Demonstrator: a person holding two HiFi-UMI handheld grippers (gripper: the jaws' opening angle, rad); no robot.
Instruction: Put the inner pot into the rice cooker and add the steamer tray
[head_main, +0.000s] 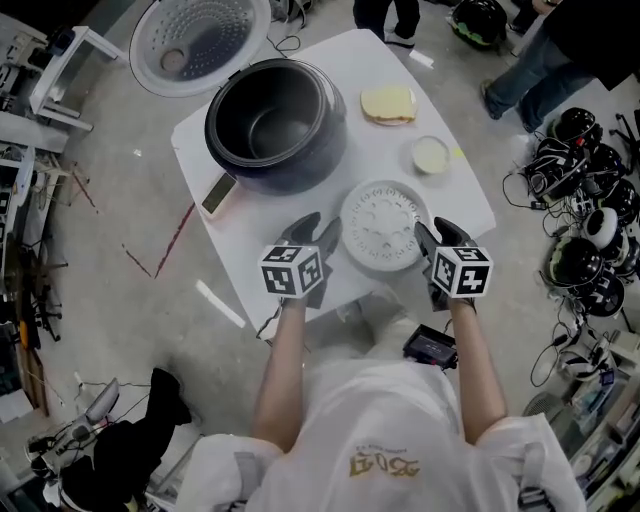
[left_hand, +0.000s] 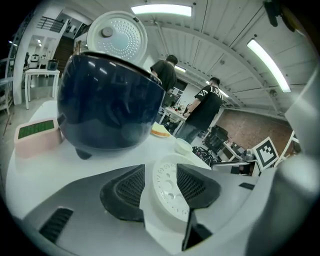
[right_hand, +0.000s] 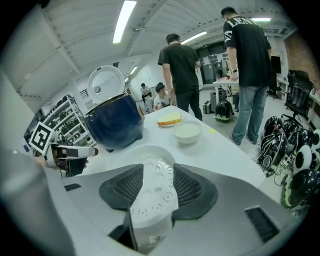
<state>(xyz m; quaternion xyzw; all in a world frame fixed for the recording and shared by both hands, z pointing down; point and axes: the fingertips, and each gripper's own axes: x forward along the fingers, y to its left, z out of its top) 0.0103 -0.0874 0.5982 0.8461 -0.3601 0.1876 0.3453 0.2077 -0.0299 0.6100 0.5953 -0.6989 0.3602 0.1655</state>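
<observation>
In the head view the steamer tray (head_main: 383, 226) is sitting on the white desk (head_main: 335, 60) near the rice cooker (head_main: 275, 125), the left gripper (head_main: 318, 232) and right gripper (head_main: 435, 235) flanking it; in the left gripper view the jaws are standing spread (pinching nothing), framing the tray; in the right gripper view, likewise.

No legible text anywhere

On the white table (head_main: 335, 55), the steamer tray (head_main: 383, 228) lies between the left gripper (head_main: 318, 232) and right gripper (head_main: 436, 235).
</observation>
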